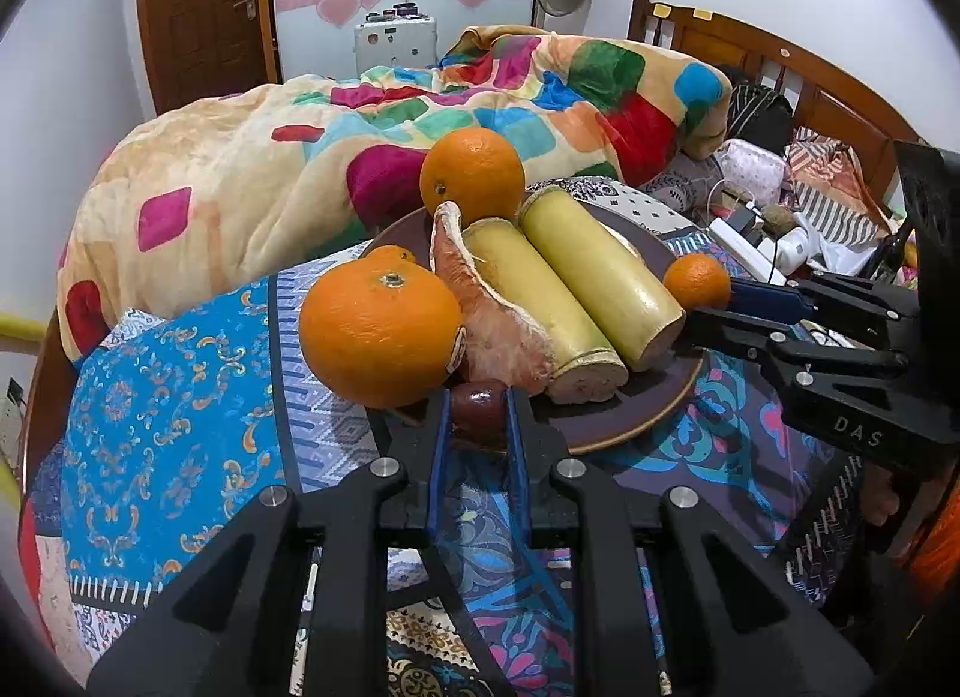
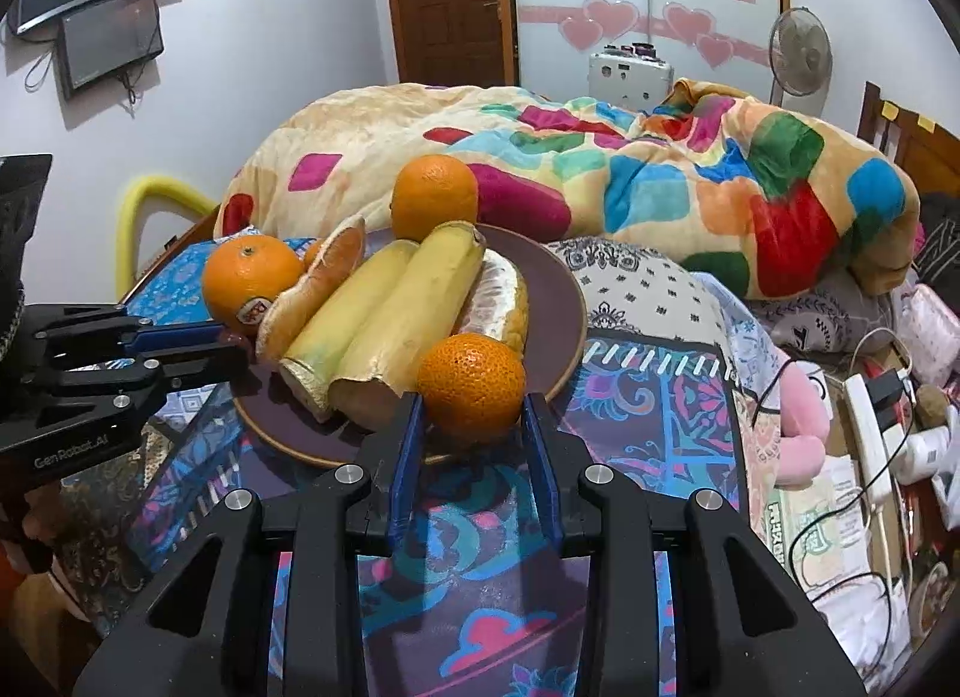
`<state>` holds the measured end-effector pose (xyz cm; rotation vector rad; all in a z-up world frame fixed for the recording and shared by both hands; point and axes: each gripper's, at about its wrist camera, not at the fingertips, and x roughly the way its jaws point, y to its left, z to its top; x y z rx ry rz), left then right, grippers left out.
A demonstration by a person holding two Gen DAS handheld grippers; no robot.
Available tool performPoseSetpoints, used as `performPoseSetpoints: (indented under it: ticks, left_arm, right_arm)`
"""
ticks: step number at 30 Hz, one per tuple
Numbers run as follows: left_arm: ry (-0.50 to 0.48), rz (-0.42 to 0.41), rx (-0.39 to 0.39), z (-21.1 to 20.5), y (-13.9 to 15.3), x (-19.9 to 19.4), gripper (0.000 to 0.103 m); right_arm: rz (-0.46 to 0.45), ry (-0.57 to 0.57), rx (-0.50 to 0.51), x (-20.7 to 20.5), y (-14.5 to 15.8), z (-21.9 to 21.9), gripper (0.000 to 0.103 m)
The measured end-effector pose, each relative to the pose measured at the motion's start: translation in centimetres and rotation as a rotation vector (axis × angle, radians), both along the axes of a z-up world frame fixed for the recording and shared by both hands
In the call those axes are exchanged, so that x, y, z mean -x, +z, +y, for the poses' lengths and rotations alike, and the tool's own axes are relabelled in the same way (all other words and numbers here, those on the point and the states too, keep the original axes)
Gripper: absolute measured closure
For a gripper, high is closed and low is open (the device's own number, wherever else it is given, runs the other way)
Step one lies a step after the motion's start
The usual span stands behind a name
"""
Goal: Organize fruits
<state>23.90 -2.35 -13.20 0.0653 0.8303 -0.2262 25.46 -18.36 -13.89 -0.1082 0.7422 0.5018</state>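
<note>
Left gripper (image 1: 478, 406): jaws closed on a small dark red fruit (image 1: 477, 408) at the near rim of the plate (image 1: 648, 418); its blue pads press the fruit's two sides
Right gripper (image 2: 472, 400): jaws closed on a small orange (image 2: 471, 386) at the plate's near edge in the right wrist view; the blue pads touch both flanks of the fruit
Writing: "DAS" in pale letters on the right gripper's black body, seen from the left wrist; "GenRobot.AI" on the left gripper's body, seen from the right wrist; a red and white sticker (image 2: 255, 311) on the large orange (image 2: 249, 280), its text too small to read
Plate contents: two yellow cut stalks (image 1: 576, 292) side by side in the middle; a peeled pomelo segment (image 1: 486, 307) leaning against them; another orange (image 1: 472, 174) at the far rim; the large orange sits at the rim beside the segment
Edges: the plate lies on a patterned bedcover (image 1: 180, 397); both held fruits sit right at its rim
Open room: bare patterned cloth lies in front of the plate, under both grippers; a heaped multicoloured blanket (image 1: 300, 157) crowds the far side; cables and a white power strip (image 2: 867, 433) clutter the bed to the right
</note>
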Motion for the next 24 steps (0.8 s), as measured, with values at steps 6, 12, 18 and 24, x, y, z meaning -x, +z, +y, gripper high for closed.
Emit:
performPoseSetpoints:
  ticks: [6,12,18,24]
  left_arm:
    - [-0.002,0.02,-0.011,-0.1,-0.5,-0.1,0.078]
    - [0.02,0.005,-0.003,0.3,0.1,0.8,0.061]
    - [0.038,-0.058,0.013,0.7,2.7,3.8,0.061]
    - [0.077,-0.193,0.037,0.8,7.6,8.8,0.061]
  right_arm:
    - [0.008,0.004,-0.008,-0.2,0.0,-0.2,0.072]
    - [0.017,0.001,-0.037,0.1,0.3,-0.8,0.063]
    - [-0.037,-0.008,-0.056,2.3,2.7,-1.5,0.063]
    - [-0.159,-0.032,-0.085,6.7,7.0,-2.6,0.063]
